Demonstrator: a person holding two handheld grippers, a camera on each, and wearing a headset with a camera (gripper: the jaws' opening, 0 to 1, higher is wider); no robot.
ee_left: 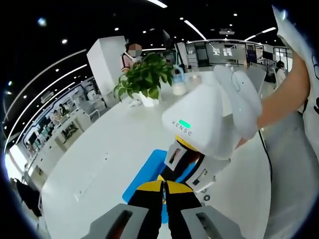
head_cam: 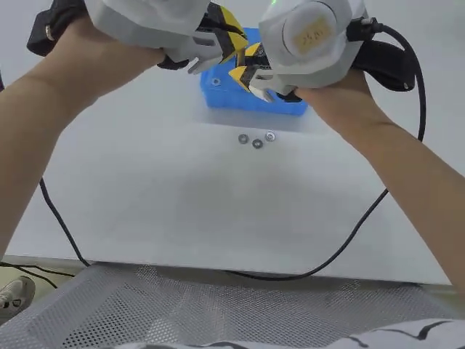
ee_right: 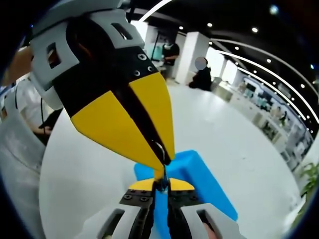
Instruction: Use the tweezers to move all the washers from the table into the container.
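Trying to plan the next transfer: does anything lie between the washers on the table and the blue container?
Nothing visible does. The three small metal washers lie on the white table in front of the blue plastic container, only tabletop between. The left gripper and right gripper hang above the container, outside that gap.

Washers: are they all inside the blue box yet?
Not all. Three washers lie on the table in front of the blue container; one washer seems to sit inside it.

Plant: leafy potted plant [ee_left: 144,75] standing on a broad white table [ee_left: 94,159]
Behind plant: white square pillar [ee_left: 106,59]
Above plant: dark ceiling [ee_left: 75,25], long strip lights [ee_left: 192,27], small spotlights
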